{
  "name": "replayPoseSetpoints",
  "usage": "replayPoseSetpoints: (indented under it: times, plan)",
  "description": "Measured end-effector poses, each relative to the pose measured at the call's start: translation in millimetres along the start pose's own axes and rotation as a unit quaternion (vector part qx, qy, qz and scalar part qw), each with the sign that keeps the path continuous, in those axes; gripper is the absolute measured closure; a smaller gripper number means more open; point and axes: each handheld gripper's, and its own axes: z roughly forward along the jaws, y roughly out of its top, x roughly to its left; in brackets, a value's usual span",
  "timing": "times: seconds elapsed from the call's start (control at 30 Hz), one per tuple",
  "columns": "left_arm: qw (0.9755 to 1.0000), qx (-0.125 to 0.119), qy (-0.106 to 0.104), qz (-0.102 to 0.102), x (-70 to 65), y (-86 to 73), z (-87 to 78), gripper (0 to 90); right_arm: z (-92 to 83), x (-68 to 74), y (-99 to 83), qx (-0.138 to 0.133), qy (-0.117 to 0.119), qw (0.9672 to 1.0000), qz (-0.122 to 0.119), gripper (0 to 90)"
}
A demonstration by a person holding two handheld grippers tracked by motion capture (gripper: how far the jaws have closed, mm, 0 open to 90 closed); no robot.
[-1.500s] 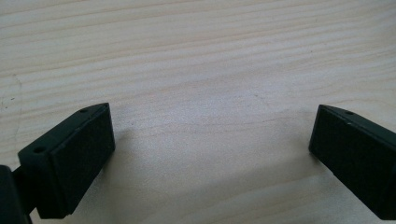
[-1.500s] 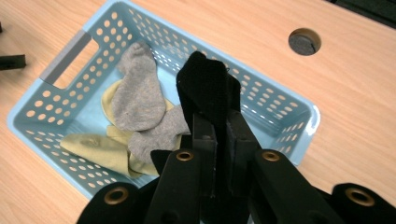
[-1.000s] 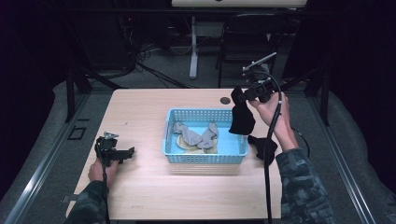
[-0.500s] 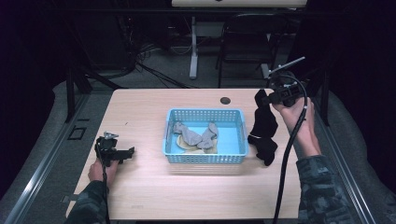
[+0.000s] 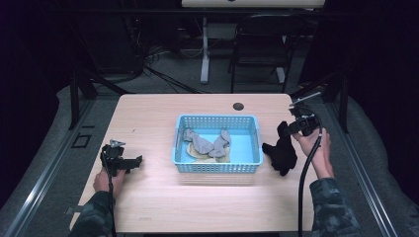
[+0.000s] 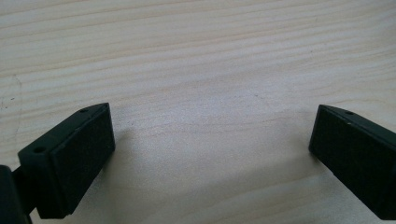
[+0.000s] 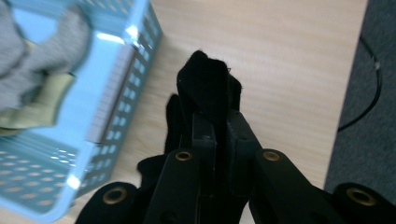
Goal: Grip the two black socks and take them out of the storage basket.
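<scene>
A black sock [image 5: 281, 150] lies partly on the table, just right of the blue basket [image 5: 216, 168]. My right gripper [image 5: 291, 129] is shut on its upper end; in the right gripper view the black sock [image 7: 208, 88] sticks out between the closed jaws of my right gripper [image 7: 219, 123]. Grey and pale yellow socks [image 5: 207, 144] lie inside the basket. My left gripper [image 5: 136, 160] rests low at the table's left with its jaws wide apart. In the left gripper view, my left gripper [image 6: 210, 140] has only bare wood between the jaws.
A dark round hole [image 5: 238, 106] sits near the table's far edge. The basket's right wall [image 7: 121, 93] is close to the sock. The table's right edge [image 7: 348, 93] drops to grey floor with a cable. A chair and stand legs stand beyond the table.
My right hand has carried the black sock down and to the right, from hanging over the basket's right side to resting on the table beside it. The left hand stayed put.
</scene>
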Motion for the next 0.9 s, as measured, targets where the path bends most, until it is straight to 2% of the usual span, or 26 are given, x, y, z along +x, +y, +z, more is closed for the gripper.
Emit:
replayPoseSetpoints:
  times: [0.03,0.07,0.1,0.13,0.17,0.2,0.23,0.3,0.33,0.4,0.43,0.5,0.53,0.57,0.6,0.63,0.73,0.77,0.8,0.9]
  plan:
    - [1.0000,0.000,0.000,0.000,0.0,0.0,0.0,0.3,8.9,-2.0,-2.1,0.007,0.003,1.0000,0.004,84.2]
    - [1.0000,0.000,0.000,0.000,0.0,0.0,0.0,0.3,26.1,-4.5,-5.8,0.020,0.005,0.9997,0.012,83.7]
    - [1.0000,0.000,0.000,0.000,0.0,0.0,0.0,0.3,33.6,-5.1,-7.4,0.024,0.007,0.9996,0.016,83.6]
    - [1.0000,0.000,0.000,0.000,0.0,0.0,0.0,0.3,33.6,-5.1,-7.4,0.024,0.007,0.9996,0.016,83.6]
    - [1.0000,0.000,0.000,0.000,0.0,0.0,0.0,0.3,48.0,-5.2,-10.5,0.024,0.009,0.9993,0.027,82.8]
    - [1.0000,0.000,0.000,0.000,0.0,0.0,0.0,0.3,51.9,-6.5,-10.7,0.038,0.009,0.9990,0.021,81.5]
    - [1.0000,0.000,0.000,0.000,0.0,0.0,0.0,0.3,51.9,-6.5,-10.7,0.038,0.009,0.9990,0.021,81.5]
    - [1.0000,0.000,0.000,0.000,0.0,0.0,0.0,0.3,58.4,-8.2,-12.7,0.038,0.012,0.9989,0.026,73.8]
    - [1.0000,0.000,0.000,0.000,0.0,0.0,0.0,0.3,57.6,-9.9,-14.2,0.030,0.015,0.9990,0.029,65.9]
    - [1.0000,0.001,0.000,0.002,0.2,0.0,-0.2,0.3,55.3,-10.5,-15.3,0.024,0.017,0.9991,0.030,62.4]
    - [1.0000,0.001,0.000,0.002,0.2,0.1,-0.2,0.3,51.1,-11.9,-17.4,0.017,0.021,0.9993,0.028,53.7]
    - [1.0000,0.002,0.000,0.002,0.2,0.1,-0.2,0.3,44.5,-13.3,-20.2,0.010,0.023,0.9994,0.023,46.4]
    - [1.0000,0.001,0.000,0.002,0.2,0.1,-0.2,0.3,38.5,-13.8,-23.3,-0.002,0.025,0.9994,0.022,38.8]
    - [1.0000,0.001,0.000,0.002,0.2,0.1,-0.2,0.3,38.5,-13.8,-23.3,-0.002,0.025,0.9994,0.022,38.8]
    - [1.0000,0.001,0.000,0.002,0.2,0.0,-0.2,0.3,28.6,-14.0,-29.1,-0.014,0.026,0.9994,0.019,30.1]
    - [1.0000,0.001,0.000,0.002,0.2,0.0,-0.2,0.3,28.6,-14.0,-29.1,-0.014,0.026,0.9994,0.019,30.1]
    - [1.0000,0.001,0.000,0.002,0.2,0.1,-0.2,0.3,16.2,-14.9,-43.9,-0.032,0.021,0.9992,0.011,18.4]
    - [1.0000,0.001,0.000,0.002,0.2,0.1,-0.2,0.3,16.2,-14.9,-43.9,-0.032,0.021,0.9992,0.011,18.4]
    - [1.0000,0.001,0.000,0.002,0.2,0.1,-0.2,0.3,11.4,-15.7,-54.6,-0.040,0.025,0.9988,0.010,15.0]
    - [1.0000,0.001,0.000,0.002,0.3,0.1,-0.1,0.3,8.6,-17.7,-64.5,-0.038,0.024,0.9990,0.000,13.5]
